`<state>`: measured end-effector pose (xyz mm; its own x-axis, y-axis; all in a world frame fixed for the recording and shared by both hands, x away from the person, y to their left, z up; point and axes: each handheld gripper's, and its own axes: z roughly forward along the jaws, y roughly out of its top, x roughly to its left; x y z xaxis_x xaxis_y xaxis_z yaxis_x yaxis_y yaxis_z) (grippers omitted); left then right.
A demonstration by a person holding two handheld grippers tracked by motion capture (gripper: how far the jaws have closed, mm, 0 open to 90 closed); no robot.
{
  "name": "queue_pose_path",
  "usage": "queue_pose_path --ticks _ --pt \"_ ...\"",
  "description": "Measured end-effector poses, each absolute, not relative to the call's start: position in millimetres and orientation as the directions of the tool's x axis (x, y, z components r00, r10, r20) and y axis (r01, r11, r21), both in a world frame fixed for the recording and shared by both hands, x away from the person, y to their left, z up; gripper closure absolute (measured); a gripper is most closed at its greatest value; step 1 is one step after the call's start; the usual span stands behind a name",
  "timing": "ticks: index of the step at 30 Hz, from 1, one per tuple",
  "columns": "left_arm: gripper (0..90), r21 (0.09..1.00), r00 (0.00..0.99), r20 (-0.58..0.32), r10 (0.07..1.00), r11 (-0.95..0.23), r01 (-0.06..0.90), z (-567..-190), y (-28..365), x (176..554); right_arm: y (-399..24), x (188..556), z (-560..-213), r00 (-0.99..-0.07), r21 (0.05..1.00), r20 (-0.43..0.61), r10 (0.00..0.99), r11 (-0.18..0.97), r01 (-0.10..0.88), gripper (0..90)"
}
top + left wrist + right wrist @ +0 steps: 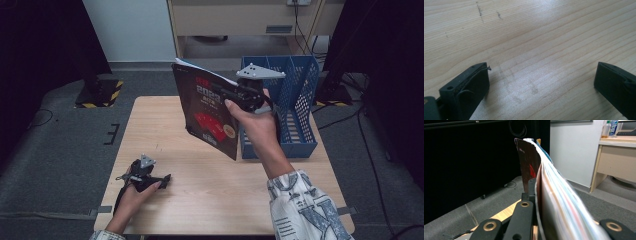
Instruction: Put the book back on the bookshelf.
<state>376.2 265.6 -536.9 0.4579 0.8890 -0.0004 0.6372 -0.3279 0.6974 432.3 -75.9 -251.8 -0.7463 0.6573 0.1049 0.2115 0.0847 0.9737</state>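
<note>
A black magazine with red print (207, 107) is held upright in the air above the middle of the wooden table (210, 190). My right gripper (235, 92) is shut on its right edge. In the right gripper view the magazine (549, 202) stands edge-on between the jaws, its pages fanning to the right. My left gripper (162, 179) rests on the table near the front left corner. In the left gripper view it is the left gripper (541, 82) with jaws standing wide apart over bare wood, nothing between them.
A blue plastic file rack (295, 107) with several slots stands on the table's right side, just behind the held magazine. A wooden desk (240, 20) and cables lie on the floor beyond. Dark curtains flank both sides.
</note>
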Motion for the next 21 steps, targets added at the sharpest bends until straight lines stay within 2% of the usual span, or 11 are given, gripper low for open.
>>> queue_pose_path --ticks 21 --pt "0.0 0.699 0.456 -0.002 0.890 -0.325 0.637 -537.2 264.1 376.3 -102.2 429.3 -242.2 -0.714 0.974 0.113 0.691 0.065 0.217 87.1"
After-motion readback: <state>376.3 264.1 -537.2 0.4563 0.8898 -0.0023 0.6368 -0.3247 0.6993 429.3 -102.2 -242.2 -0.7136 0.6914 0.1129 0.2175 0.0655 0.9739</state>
